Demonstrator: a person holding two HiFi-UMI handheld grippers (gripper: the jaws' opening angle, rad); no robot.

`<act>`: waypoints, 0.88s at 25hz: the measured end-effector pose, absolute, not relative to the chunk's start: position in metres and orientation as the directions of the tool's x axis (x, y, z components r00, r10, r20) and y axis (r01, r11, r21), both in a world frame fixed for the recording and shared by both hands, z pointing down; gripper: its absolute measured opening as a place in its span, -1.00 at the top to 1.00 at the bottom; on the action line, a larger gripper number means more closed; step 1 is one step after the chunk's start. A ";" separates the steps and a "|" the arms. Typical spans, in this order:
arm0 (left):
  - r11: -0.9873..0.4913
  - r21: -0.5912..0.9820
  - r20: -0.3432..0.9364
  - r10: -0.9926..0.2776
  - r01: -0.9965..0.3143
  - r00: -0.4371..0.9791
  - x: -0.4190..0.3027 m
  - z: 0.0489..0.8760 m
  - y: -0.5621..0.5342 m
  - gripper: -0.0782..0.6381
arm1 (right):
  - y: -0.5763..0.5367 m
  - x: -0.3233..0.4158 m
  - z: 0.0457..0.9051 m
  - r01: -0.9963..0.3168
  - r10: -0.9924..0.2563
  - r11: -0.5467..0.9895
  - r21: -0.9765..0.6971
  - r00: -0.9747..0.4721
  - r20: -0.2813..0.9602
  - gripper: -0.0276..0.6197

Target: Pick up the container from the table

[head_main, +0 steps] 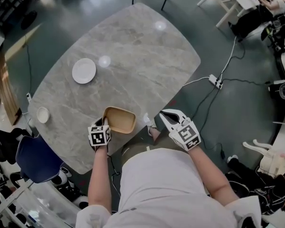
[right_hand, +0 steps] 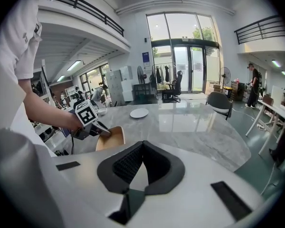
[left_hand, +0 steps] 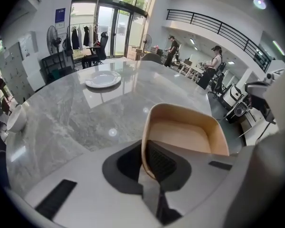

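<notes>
Gripping the container (head_main: 120,119) by one short wall, your left gripper (head_main: 104,123) has its jaws closed on the rim. In the left gripper view, one ribbed pad sits inside the wall and the other outside it. The container is a tan, rounded-rectangle tray with its open side facing up. It sits at the near edge of the grey marble-patterned table (head_main: 133,51), directly in front of your body. Its long axis runs away from the left gripper's jaws and across your body, with the far short wall pointing toward your right gripper (head_main: 164,116). No view settles whether its base touches the tabletop. Your right gripper hovers just off the table's near edge, beside the container but apart from it. Its jaws are spread with nothing between them, and only the tabletop shows through the gap in the right gripper view. In that view, the tan tray appears tilted, with the left gripper clamped at its end. Each gripper carries a cube printed with a square black-and-white marker; the left cube (head_main: 99,136) and the right cube (head_main: 188,135) show patterns only, not letters. A blue sign (left_hand: 60,17) beside the glass doors carries print too small to read. A white plate (head_main: 83,71) lies well apart from the container, toward the table's far left. A small white bowl (head_main: 42,114) rests near the left edge.
</notes>
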State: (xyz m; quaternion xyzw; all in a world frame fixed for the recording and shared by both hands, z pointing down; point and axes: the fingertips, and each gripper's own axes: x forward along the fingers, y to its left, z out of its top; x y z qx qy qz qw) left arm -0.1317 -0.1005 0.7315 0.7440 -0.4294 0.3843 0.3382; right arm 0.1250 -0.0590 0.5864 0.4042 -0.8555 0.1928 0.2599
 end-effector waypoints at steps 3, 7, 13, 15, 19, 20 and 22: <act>-0.377 0.166 0.855 -0.405 -0.911 0.323 -0.138 0.718 -0.102 0.73 | -0.066 0.117 0.583 -0.766 -0.577 0.630 -0.126 -0.571 0.584 0.88; -0.342 0.151 0.844 -0.444 -0.928 0.301 -0.148 0.696 -0.104 0.73 | -0.077 0.104 0.578 -0.727 -0.554 0.673 -0.135 -0.617 0.559 0.88; -0.285 0.114 0.799 -0.543 -0.952 0.258 -0.164 0.649 -0.104 0.73 | -0.093 0.077 0.560 -0.653 -0.511 0.744 -0.141 -0.692 0.510 0.88; -0.260 0.103 0.777 -0.582 -0.960 0.241 -0.174 0.631 -0.104 0.73 | -0.098 0.063 0.554 -0.623 -0.490 0.769 -0.143 -0.718 0.495 0.88; -0.209 0.077 0.732 -0.652 -0.975 0.198 -0.187 0.599 -0.104 0.73 | -0.110 0.040 0.545 -0.560 -0.445 0.816 -0.142 -0.767 0.462 0.88; -0.196 0.072 0.720 -0.668 -0.978 0.187 -0.190 0.592 -0.103 0.73 | -0.113 0.035 0.543 -0.545 -0.435 0.826 -0.142 -0.778 0.454 0.88; -0.170 0.061 0.696 -0.699 -0.984 0.164 -0.197 0.576 -0.100 0.73 | -0.117 0.023 0.536 -0.516 -0.414 0.845 -0.140 -0.798 0.438 0.88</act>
